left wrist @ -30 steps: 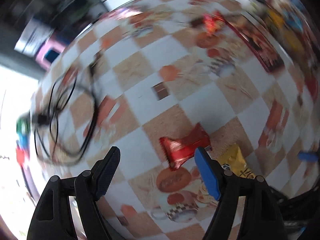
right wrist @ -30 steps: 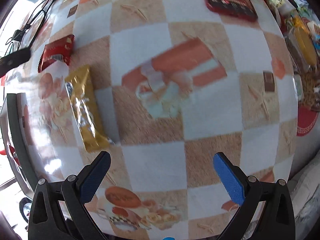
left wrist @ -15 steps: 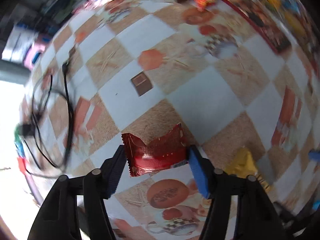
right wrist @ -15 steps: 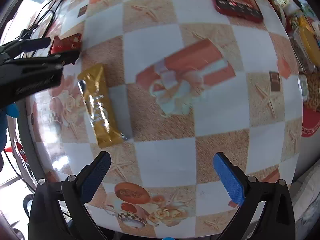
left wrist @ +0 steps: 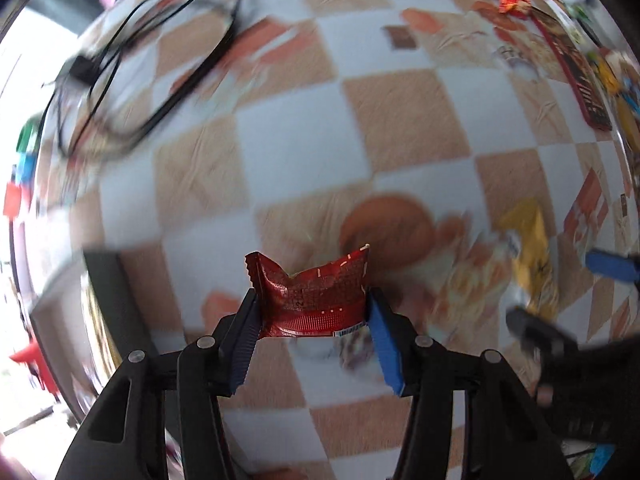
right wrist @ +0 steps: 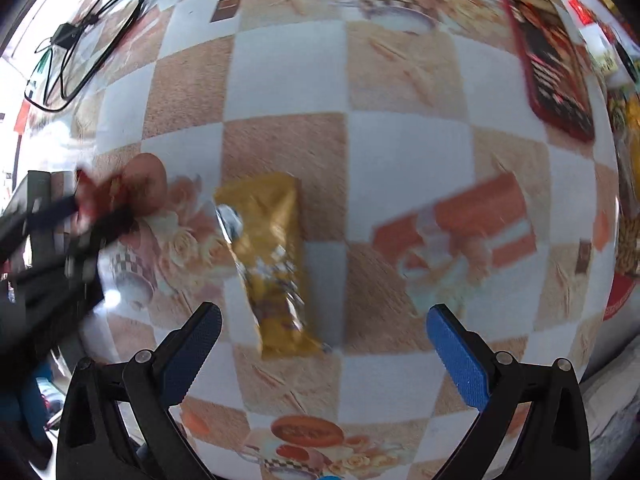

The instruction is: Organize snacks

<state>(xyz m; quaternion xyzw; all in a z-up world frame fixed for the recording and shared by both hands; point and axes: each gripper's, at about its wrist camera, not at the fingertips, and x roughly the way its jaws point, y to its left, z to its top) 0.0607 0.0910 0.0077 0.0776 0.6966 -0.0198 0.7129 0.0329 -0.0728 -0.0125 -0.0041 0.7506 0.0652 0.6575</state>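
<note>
Left claw (left wrist: pixel 312 316) now closing on red packet (left wrist: pixel 316 296)

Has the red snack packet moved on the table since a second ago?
Yes. The red snack packet, pinched by the closing left gripper, has left its white square and now sits by the printed orange cake.

Motion blur smears the gold wrapper (right wrist: pixel 272 264), its print unreadable.

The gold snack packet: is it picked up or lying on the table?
Lying flat: the gold packet rests on the tablecloth, untouched, ahead of the open right gripper.
</note>
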